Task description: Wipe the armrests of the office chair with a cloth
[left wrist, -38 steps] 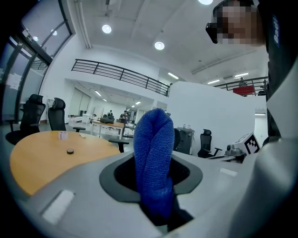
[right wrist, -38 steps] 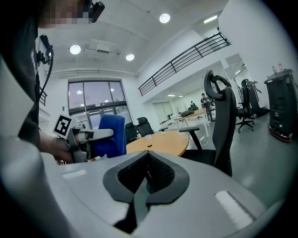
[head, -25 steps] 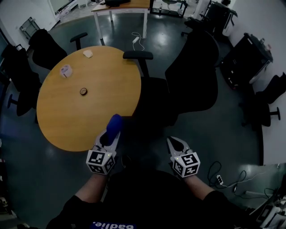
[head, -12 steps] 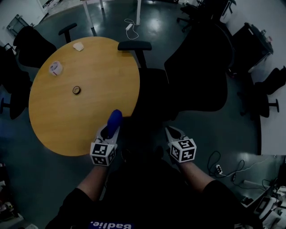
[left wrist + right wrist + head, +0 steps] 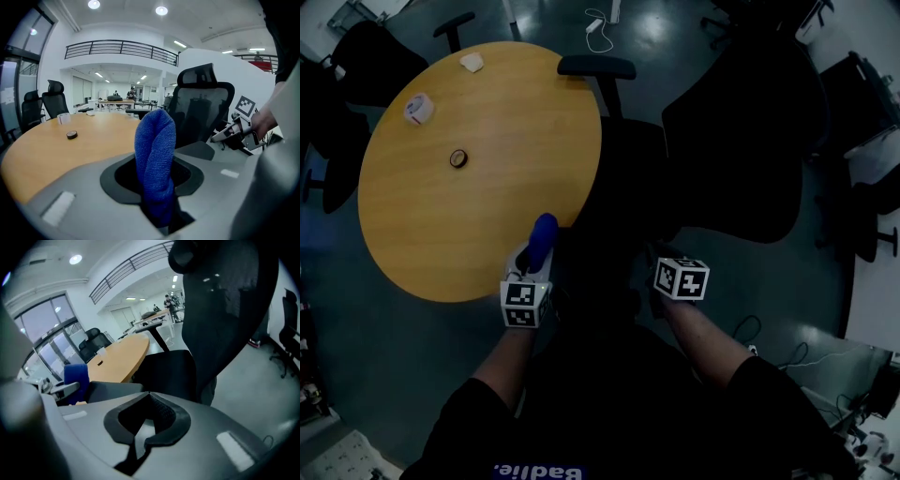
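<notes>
Left gripper view: one blue knitted cloth (image 5: 155, 159) stands lengthwise out of the left claw (image 5: 532, 259), pinched tight, tip pointing forward at the round wooden worktop's (image 5: 441, 225) edge. One black office chair (image 5: 741, 141) faces both claws. Right claw (image 5: 146, 425) is closed, empty.

1. The round wooden table (image 5: 478, 197) stands ahead on my left, on the dark, glossy floor (image 5: 384, 366).
2. Three small things lie well apart on its top: a dark round disc (image 5: 457, 158) near the middle, a white cylindrical item (image 5: 417, 109) toward the far left, and a flat white piece (image 5: 472, 62) at the far edge.
3. On the floor, the black office chair (image 5: 741, 141) stands just beside the table's right edge, and a white cable (image 5: 598, 22) lies beyond the table.
</notes>
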